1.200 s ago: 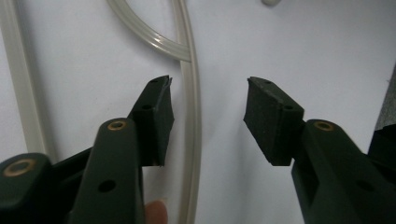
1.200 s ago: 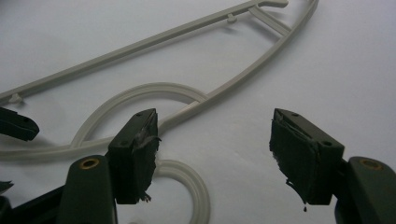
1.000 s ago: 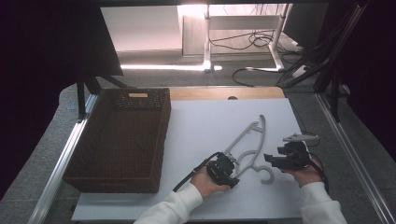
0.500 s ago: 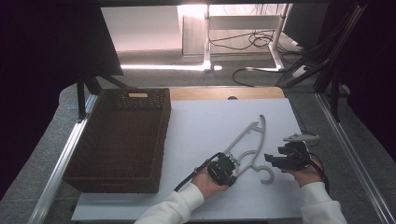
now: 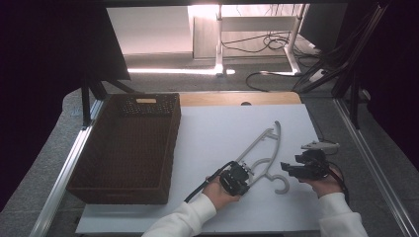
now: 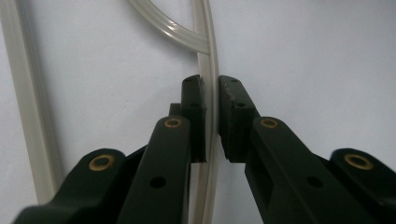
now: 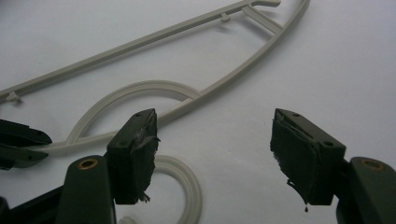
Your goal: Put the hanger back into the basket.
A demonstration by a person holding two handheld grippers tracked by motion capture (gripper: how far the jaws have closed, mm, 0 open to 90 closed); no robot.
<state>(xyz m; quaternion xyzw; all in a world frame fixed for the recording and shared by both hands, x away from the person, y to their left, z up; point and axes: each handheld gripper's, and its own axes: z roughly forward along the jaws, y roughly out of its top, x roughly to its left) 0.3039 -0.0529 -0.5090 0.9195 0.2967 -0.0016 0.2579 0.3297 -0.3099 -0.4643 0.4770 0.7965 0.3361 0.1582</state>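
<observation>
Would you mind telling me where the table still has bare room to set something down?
The white table top is bare between the wicker basket and the hanger, and along the far edge beyond the hanger's tip. It is crowded near the front right, where the left gripper, clamped on the hanger, and the open right gripper flank the hook.

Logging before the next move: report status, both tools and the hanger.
Left tool shut on the hanger bar. Right tool open, beside the hook, not touching. Hanger flat on white table. Basket at left, apart.
</observation>
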